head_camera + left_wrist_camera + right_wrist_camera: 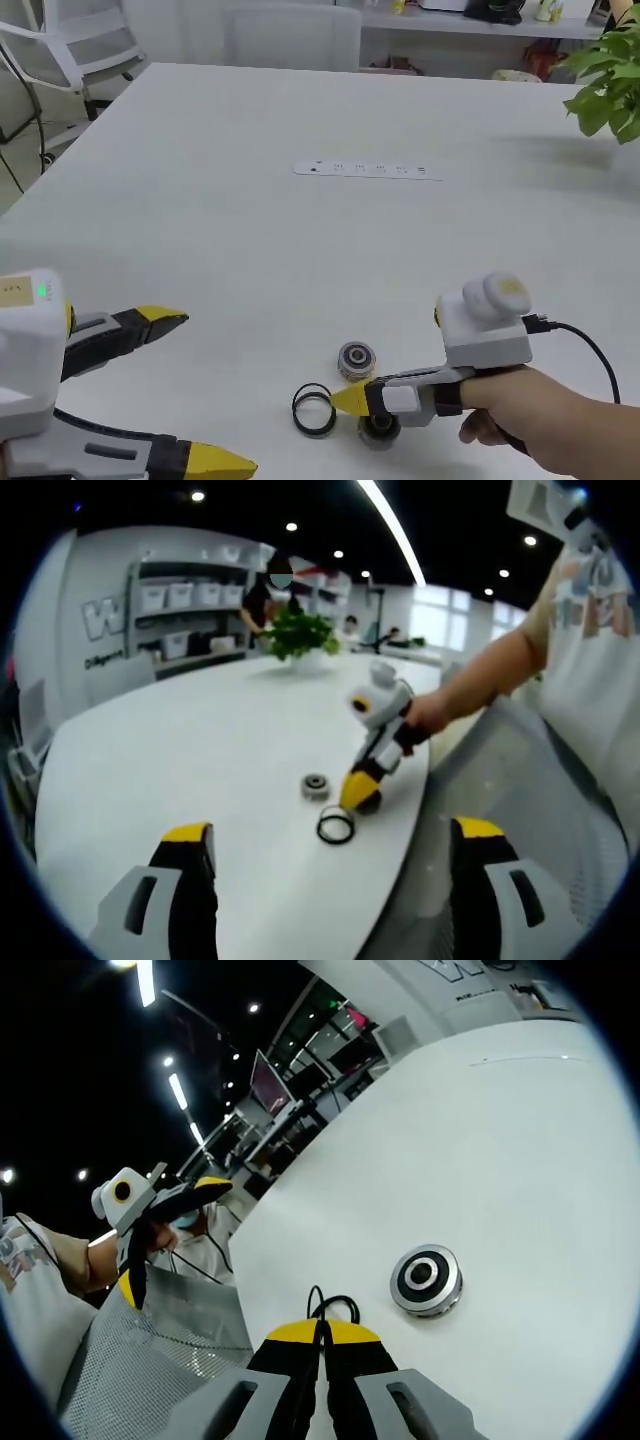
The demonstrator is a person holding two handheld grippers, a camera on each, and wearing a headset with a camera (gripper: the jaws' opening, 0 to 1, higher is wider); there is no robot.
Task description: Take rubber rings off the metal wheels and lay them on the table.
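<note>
Two jaws of the left gripper [212, 392] gape wide, empty, at the white worktop's [300, 250] near left corner. By the near edge, the right gripper [345, 400] is clamped on a thin black rubber ring [313, 410] lying beside a small silver metal wheel [357, 358].

Left gripper view: its jaws spread wide, with the ring [335, 827] and wheel [316, 786] ahead near the edge.

Right gripper view: yellow tips pressed together on the ring [332, 1306], wheel [425, 1280] just beside.

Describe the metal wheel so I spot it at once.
On the white table, find the right gripper near the front edge. Just beyond its yellow tips lies the metal wheel: silvery rim, dark centre, unlike the black rubber rings beside it.
</note>
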